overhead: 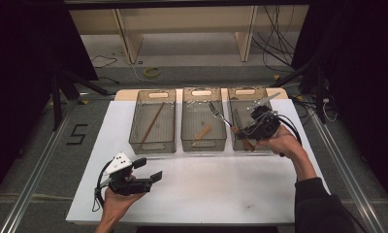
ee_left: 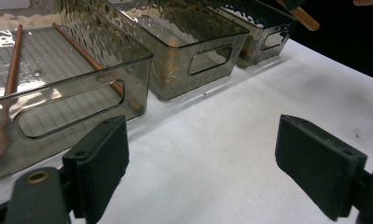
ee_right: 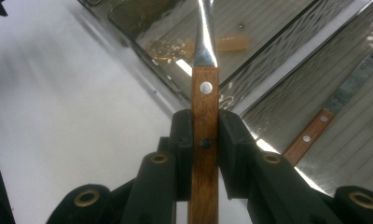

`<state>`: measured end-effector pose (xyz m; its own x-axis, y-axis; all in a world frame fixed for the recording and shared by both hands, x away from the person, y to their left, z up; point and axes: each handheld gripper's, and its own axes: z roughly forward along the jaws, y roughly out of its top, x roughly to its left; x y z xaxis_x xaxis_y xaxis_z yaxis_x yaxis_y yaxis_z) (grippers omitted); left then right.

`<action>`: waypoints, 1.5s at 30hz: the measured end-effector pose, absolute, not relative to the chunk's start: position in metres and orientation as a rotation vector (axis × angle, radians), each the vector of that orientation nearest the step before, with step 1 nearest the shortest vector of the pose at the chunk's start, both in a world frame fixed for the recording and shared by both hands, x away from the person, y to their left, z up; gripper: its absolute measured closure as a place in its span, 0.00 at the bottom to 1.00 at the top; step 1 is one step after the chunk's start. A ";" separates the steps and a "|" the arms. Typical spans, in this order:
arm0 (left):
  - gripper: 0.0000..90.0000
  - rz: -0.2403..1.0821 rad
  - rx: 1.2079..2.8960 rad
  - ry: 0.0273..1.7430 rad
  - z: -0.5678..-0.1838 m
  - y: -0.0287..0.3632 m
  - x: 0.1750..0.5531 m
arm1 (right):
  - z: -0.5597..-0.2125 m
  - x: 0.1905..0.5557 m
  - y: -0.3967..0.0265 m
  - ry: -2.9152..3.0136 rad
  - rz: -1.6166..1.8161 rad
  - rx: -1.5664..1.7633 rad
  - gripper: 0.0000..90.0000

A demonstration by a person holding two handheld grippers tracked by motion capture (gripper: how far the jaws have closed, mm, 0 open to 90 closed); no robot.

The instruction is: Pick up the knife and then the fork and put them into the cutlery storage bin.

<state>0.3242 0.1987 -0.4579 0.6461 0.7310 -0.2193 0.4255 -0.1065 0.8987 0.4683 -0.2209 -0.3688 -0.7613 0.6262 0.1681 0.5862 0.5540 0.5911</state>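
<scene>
Right gripper [ee_right: 204, 140] clamps the fork [ee_right: 204, 100] by its wooden handle, above the bins [overhead: 204, 141]. Left gripper [ee_left: 201, 168] gapes wide, holding nothing, over the worktop [overhead: 206, 184].

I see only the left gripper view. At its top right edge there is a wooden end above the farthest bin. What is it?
Observer: It is the handle of a fork; the right gripper is shut on it.
Operator: Where does its metal end point?
Observer: In the high view it hangs over the middle bin.
Operator: Does anything lie below the handle?
Observer: Yes, a knife with a wooden handle lies in the right bin.
</scene>
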 end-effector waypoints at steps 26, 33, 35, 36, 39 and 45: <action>0.19 0.340 1.733 0.942 -0.458 0.200 0.324 | -0.367 0.511 -0.248 2.576 0.953 1.322 0.86; 0.19 0.340 1.734 0.941 -0.458 0.200 0.324 | -0.372 0.519 -0.253 2.542 0.916 1.393 0.86; 0.19 0.340 1.734 0.940 -0.458 0.200 0.324 | -0.374 0.521 -0.255 2.538 0.913 1.408 0.86; 0.19 0.340 1.734 0.941 -0.458 0.200 0.324 | -0.375 0.522 -0.255 2.532 0.912 1.413 0.86; 0.19 0.340 1.734 0.940 -0.458 0.200 0.324 | -0.377 0.526 -0.256 2.517 0.880 1.436 0.86; 0.19 0.341 1.731 0.941 -0.458 0.200 0.324 | -0.381 0.530 -0.257 2.503 0.845 1.469 0.86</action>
